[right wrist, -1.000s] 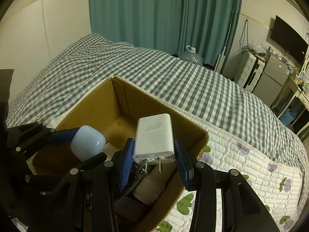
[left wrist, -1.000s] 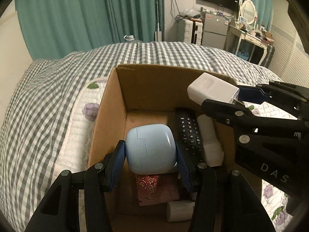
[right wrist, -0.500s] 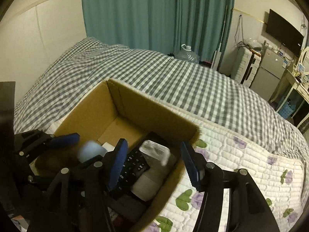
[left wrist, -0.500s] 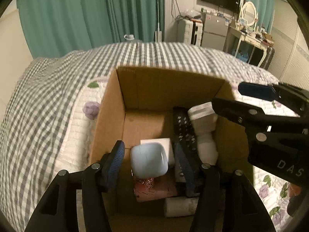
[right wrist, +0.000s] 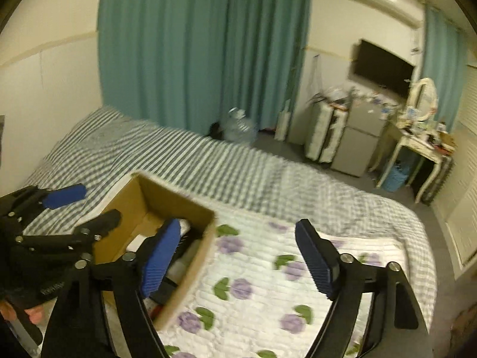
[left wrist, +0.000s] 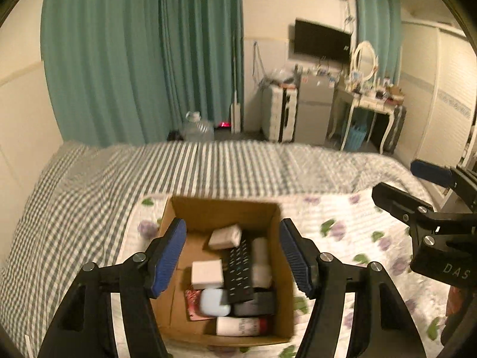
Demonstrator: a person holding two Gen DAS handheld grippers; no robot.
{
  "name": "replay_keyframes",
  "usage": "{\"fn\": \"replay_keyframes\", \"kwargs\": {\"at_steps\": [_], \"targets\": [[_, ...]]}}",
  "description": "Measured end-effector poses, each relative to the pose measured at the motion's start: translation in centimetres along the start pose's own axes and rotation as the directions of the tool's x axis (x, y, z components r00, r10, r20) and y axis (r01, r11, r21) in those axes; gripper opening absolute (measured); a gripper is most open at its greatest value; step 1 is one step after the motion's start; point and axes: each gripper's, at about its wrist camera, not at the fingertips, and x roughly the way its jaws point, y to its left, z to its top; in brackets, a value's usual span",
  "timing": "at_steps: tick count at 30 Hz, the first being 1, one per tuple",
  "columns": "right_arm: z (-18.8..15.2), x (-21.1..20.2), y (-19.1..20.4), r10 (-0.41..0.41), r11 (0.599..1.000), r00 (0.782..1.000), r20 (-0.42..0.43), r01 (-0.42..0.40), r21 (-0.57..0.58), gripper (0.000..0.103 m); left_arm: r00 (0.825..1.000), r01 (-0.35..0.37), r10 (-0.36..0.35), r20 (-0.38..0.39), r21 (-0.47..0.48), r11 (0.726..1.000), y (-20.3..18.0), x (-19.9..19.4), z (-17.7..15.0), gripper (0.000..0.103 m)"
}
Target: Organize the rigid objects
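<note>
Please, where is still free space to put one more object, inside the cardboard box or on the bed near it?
Inside the cardboard box, bare floor shows only along the left wall, beside the white block. The right side and near end are crowded: remote control, light blue case, white bottle. The floral quilt, right of the box, is open.

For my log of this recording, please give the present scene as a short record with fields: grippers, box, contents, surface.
left gripper: open, holds nothing, above the box
right gripper: open, holds nothing, over the quilt beside the box
cardboard box: open top, stands on the floral quilt
contents: black remote, pale blue case, white charger, white block, white bottle
surface: bed with checked cover
</note>
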Motion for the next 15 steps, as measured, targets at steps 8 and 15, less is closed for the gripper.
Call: {"fn": "replay_keyframes", "kwargs": {"at_steps": [8,15], "targets": [[-0.9,-7.1,-3.3,-0.100,0.992,0.990,0.104,0.091,0.091,0.103,0.987,0.019,-0.021,0.159,0.012,1.000,-2.1,-5.5,0.8,0.076],[-3.0,-10.2,-4.0,-0.143,0.981,0.979,0.146,0.121,0.148,0.103,0.968,-0.026,0.022,0.250,0.013,1.000,-2.6,-8.1,-0.8,0.076]]}}
